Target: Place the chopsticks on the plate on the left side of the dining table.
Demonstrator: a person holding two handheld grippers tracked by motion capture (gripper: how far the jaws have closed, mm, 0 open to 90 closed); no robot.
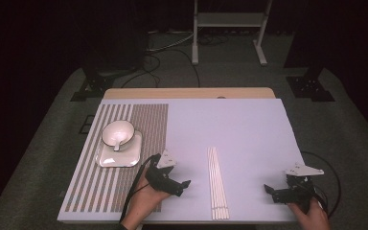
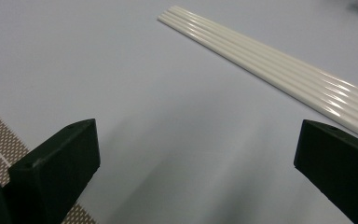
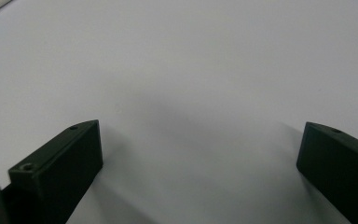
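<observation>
- nearest the person, the left gripper (image 1: 186, 184) and the right gripper (image 1: 270, 190) rest low on the table (image 1: 249, 129), jaws spread wide, both empty.
- between them lies the bundle of white sticks (image 1: 217, 182), flat, lengthwise away from the person, touched by neither.
- this looks like the approach step; next, the left gripper likely has to straddle the sticks and close.
- farther left, a bowl (image 1: 117, 132) sits on a tray (image 1: 120, 157) atop the striped mat (image 1: 149, 120).
</observation>
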